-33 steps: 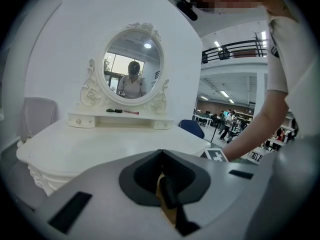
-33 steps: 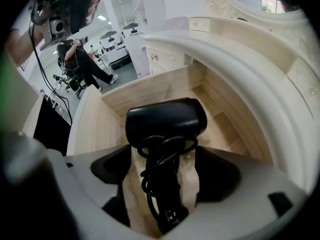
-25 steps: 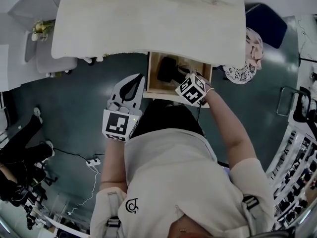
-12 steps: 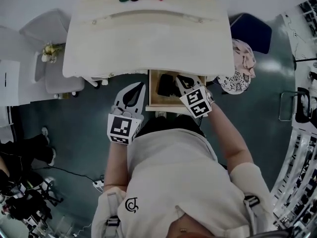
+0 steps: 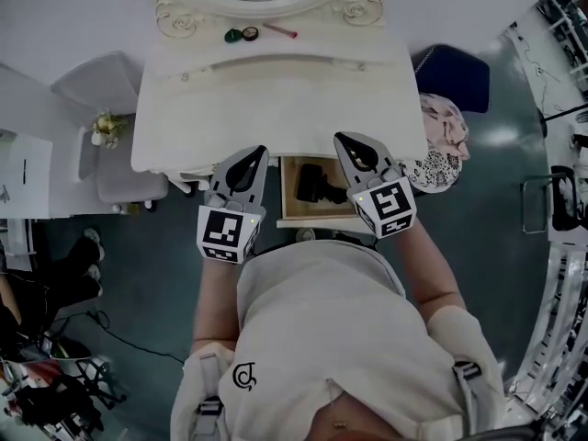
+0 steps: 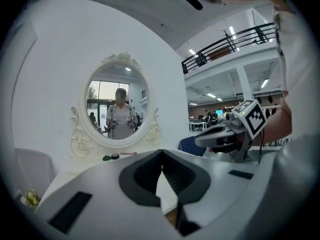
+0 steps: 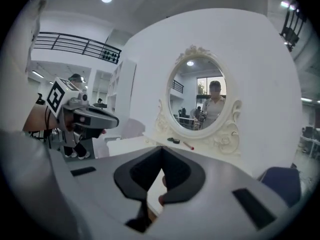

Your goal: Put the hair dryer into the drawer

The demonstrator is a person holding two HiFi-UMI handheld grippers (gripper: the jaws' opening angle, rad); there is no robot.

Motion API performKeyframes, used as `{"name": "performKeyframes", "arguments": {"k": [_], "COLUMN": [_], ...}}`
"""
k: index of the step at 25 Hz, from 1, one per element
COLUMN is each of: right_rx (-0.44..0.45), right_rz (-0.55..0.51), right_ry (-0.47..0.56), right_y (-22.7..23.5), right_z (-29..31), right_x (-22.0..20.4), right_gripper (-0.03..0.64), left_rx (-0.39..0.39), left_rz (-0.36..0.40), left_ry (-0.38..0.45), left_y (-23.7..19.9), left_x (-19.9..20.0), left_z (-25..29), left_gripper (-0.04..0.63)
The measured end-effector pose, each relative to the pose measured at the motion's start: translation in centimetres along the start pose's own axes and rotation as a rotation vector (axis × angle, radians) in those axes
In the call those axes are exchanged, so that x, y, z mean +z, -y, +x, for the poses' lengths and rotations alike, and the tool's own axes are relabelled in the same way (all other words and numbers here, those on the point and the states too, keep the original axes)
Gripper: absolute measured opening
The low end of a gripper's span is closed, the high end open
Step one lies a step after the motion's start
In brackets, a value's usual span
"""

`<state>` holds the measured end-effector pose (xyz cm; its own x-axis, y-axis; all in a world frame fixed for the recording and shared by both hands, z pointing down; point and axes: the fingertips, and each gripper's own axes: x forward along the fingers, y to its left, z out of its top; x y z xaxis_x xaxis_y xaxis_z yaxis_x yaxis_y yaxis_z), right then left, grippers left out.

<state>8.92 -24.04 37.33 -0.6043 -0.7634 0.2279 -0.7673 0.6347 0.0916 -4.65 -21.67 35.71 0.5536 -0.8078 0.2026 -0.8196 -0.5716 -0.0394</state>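
Since hair dryer (image 5: pixel 317 184) lies in drawer (image 5: pixel 286 193), step: placing appears done.
Left gripper (image 5: pixel 255 154), right gripper (image 5: pixel 347 143): closed, empty.
Next: you likely push drawer shut.

A white dressing table (image 5: pixel 276 90) with an ornate oval mirror (image 6: pixel 117 109) stood against a white wall (image 5: pixel 55 16) on a dark floor (image 5: pixel 138 274), between a pale chair (image 5: pixel 106 85) and a blue chair (image 5: pixel 457 76).
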Motion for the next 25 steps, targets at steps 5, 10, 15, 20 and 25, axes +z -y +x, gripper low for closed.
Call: {"name": "performKeyframes", "arguments": {"k": [5,10,15,20,25], "right_rx": [0.013,-0.002,-0.004,0.013,0.02], "right_rz": [0.044,0.082,0.088,0.089,0.101], "right_ry": [0.078,0.129,0.147,0.139,0.13], "right_y": [0.7,1.6,1.8,1.3,1.0], "right_z": [-1.0,-1.7,-1.5,-0.9,-0.4], "right_x": [2.5,4.5,5.0,5.2,5.1], "right_gripper": [0.005,0.005,0.005,0.005,0.005], "left_rx": [0.023,0.045,0.039,0.022,0.017], "left_rz": [0.003,-0.008,-0.012,-0.015,-0.024], "left_ry": [0.033,0.06,0.068,0.064,0.061], "left_y": [-1.1,-2.4,-2.8,-2.7,-2.9], "left_x": [1.7,3.0,3.4,3.5,3.4], "left_z": [-0.2,-0.6,-0.6,-0.6,-0.6], "left_gripper": [0.012,0.012,0.012,0.012,0.012]}}
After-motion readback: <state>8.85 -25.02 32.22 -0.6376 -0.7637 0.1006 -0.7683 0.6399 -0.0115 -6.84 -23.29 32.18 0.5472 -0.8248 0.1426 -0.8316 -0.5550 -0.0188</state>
